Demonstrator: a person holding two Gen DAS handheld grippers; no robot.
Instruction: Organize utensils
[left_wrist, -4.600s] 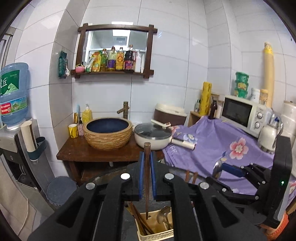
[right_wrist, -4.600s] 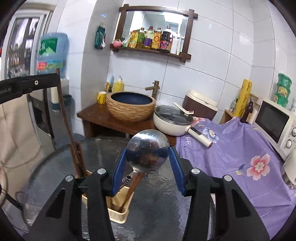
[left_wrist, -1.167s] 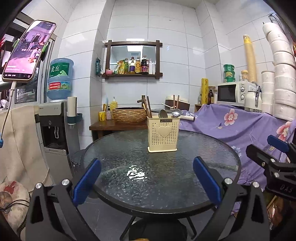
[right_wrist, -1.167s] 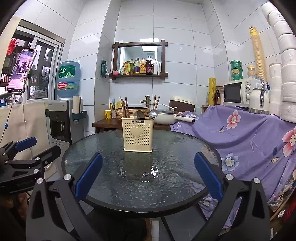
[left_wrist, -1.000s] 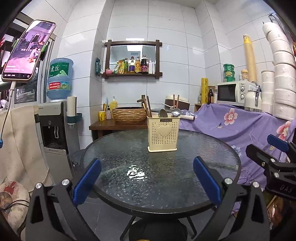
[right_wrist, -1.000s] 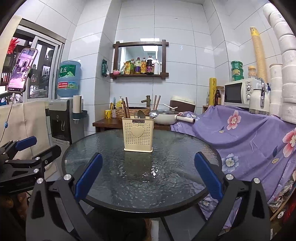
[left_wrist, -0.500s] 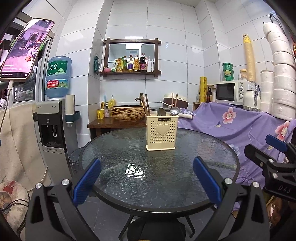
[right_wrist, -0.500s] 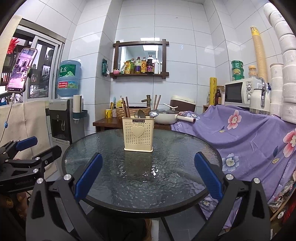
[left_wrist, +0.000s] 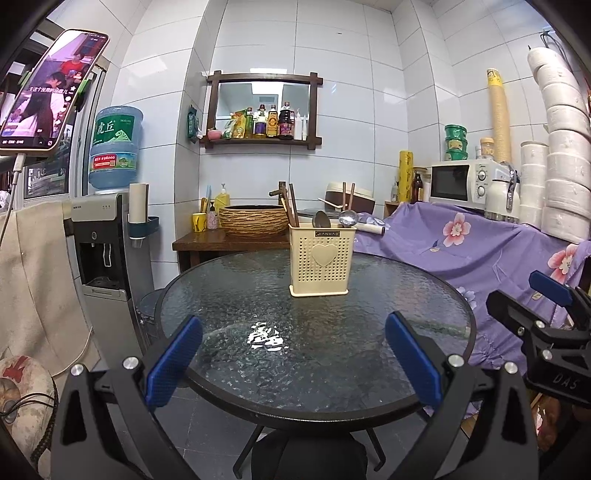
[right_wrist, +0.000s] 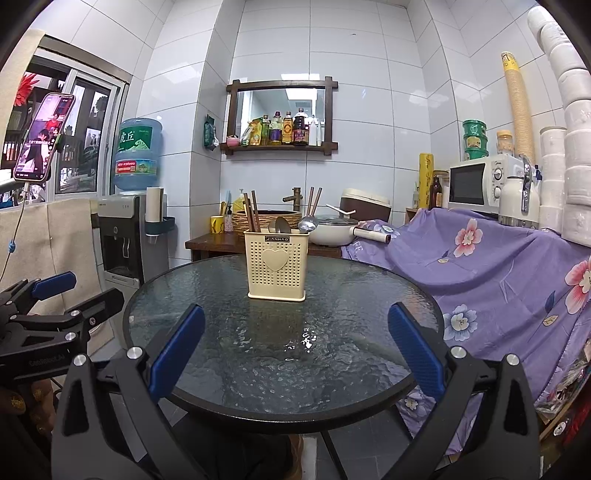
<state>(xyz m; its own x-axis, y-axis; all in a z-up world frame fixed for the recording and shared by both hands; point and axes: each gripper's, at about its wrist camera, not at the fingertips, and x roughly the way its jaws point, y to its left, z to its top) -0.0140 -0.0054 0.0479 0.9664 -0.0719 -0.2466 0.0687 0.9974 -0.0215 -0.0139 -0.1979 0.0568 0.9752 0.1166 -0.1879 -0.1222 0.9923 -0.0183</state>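
A cream perforated utensil holder (left_wrist: 320, 260) (right_wrist: 277, 265) with a heart on its front stands upright near the far side of the round glass table (left_wrist: 258, 295) (right_wrist: 332, 314). Brown chopsticks (left_wrist: 291, 210) (right_wrist: 253, 214) and metal spoons (left_wrist: 347, 218) (right_wrist: 308, 223) stick up out of it. My left gripper (left_wrist: 293, 360) hangs wide open at the table's near edge, nothing between its blue pads. My right gripper (right_wrist: 293, 352) is likewise wide open and empty, well short of the holder. Each gripper shows at the side of the other's view.
A water dispenser (left_wrist: 107, 236) stands left of the table. Behind it are a wooden stand with a woven basin (left_wrist: 253, 221), a white pan (right_wrist: 334, 229) and a purple flowered cloth (right_wrist: 498, 258) under a microwave (right_wrist: 480, 181). A phone (left_wrist: 51, 92) hangs on a mount at upper left.
Over 4.6 s both grippers let go of the chopstick and spoon above the holder and drew back to the near edge. In the last second the left view shifted slightly; nothing else moved.
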